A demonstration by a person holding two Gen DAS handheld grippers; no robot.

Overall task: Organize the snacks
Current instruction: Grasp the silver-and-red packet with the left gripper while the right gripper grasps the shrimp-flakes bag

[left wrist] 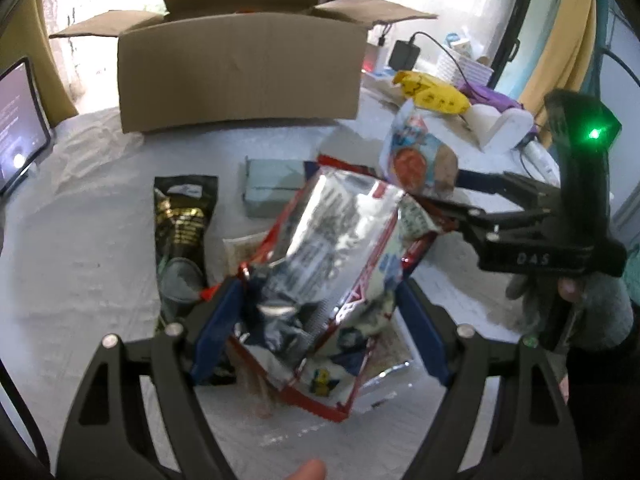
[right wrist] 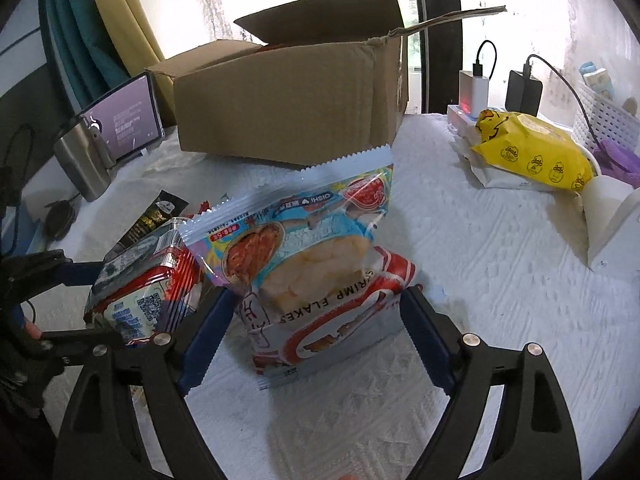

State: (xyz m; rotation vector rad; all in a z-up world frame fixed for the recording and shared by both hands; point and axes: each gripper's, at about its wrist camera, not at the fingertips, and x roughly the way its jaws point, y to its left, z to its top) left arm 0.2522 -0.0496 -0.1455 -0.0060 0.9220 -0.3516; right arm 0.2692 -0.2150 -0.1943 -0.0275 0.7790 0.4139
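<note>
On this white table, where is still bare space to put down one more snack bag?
Bare cloth lies right of the shrimp flakes bag, up to the yellow duck pack and the white holder. More lies left of the black packet, toward the tablet. Between black packet, grey box and cardboard box, snacks crowd together.

place: looked like a home room, lived-in, not a lab or shop
surface: bench covered with a white textured cloth [right wrist: 500,280]
window: bright window behind, yellow curtain [left wrist: 560,40] at the side
storage: open cardboard box [left wrist: 240,76] sat on the cloth
electronics: tablet [right wrist: 128,120] propped up with its screen on; chargers [right wrist: 474,88] plugged into a power strip
clutter: yellow duck-print pack [right wrist: 532,152], white perforated basket [right wrist: 600,120], metal flask [right wrist: 82,160]
</note>
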